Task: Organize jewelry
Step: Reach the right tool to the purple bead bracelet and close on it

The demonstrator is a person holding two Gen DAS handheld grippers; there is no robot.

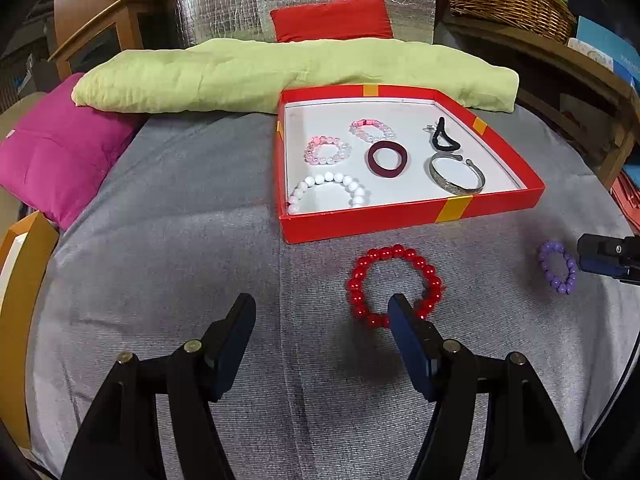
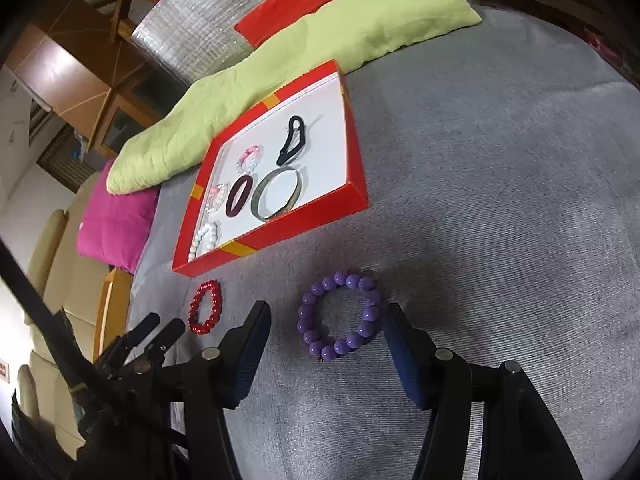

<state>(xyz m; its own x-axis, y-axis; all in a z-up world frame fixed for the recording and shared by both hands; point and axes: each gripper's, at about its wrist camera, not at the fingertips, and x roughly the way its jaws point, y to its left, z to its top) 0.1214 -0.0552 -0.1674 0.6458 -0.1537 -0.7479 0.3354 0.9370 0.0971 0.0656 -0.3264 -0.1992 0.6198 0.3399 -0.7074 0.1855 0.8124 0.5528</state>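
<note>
I held the left gripper (image 1: 322, 306) open, its right finger over the red bead bracelet (image 1: 396, 286); the right gripper (image 2: 326, 314) was open around the purple bead bracelet (image 2: 339, 316). The red box (image 1: 404, 216) held six pieces.

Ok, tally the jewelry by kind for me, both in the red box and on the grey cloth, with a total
Beaded bracelets: 5 (white, two pink, red, purple)
Fabric hair bands: 2 (maroon, black)
Silver metal bangle: 1
Total: 8
</note>
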